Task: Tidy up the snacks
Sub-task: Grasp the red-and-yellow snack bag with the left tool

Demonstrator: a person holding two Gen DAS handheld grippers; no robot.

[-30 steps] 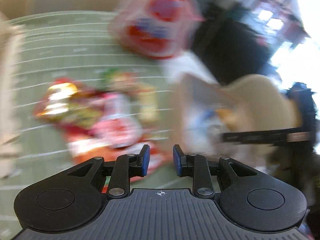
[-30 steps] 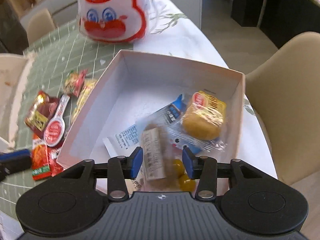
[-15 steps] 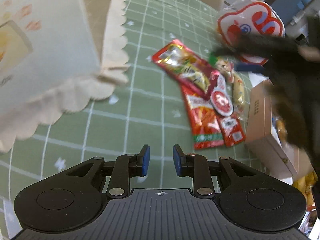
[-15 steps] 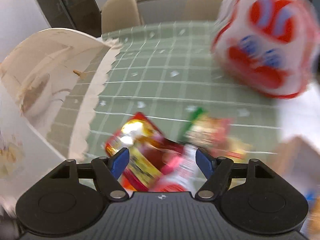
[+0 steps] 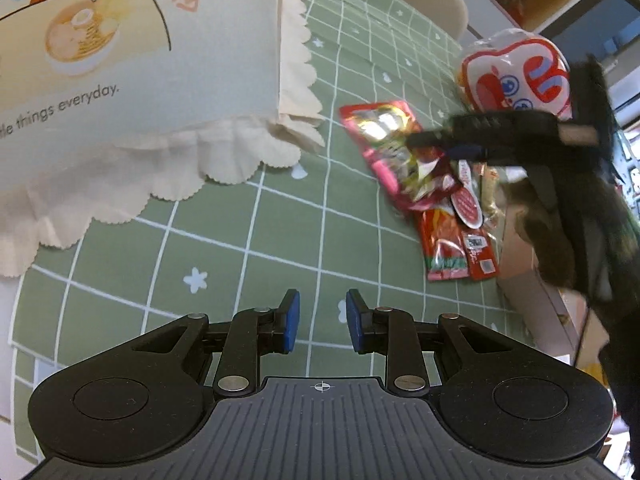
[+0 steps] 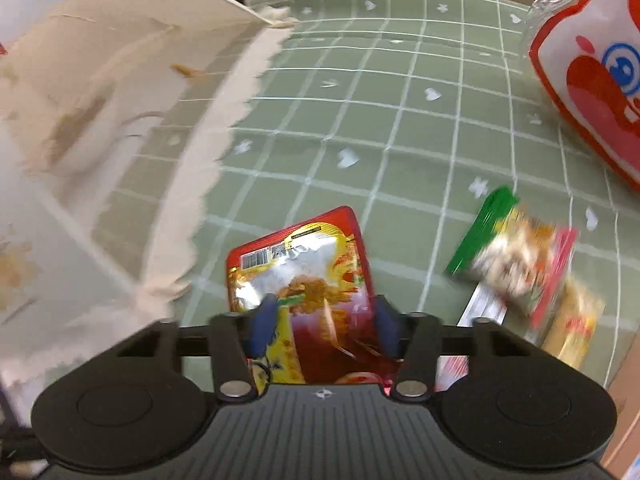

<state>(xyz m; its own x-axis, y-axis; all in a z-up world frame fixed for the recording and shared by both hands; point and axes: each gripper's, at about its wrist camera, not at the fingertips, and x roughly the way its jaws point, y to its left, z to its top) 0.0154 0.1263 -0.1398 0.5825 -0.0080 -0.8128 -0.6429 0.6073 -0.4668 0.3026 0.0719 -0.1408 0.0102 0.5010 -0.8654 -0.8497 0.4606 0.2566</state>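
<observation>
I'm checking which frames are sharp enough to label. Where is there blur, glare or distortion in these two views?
Left wrist view: the right gripper and the arm behind it are smeared; the cloth bag print reads sharply; the tablecloth grid bows from the fisheye. Right wrist view: glare on the red snack packet; the green-edged packet is blurred.

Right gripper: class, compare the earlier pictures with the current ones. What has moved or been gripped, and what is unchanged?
The right gripper left the open box, swung over to the loose snacks and has just been closing its jaws around the red foil packet. The left gripper stays part-open and empty over the green tablecloth. The rabbit-face bag has not moved.
</observation>
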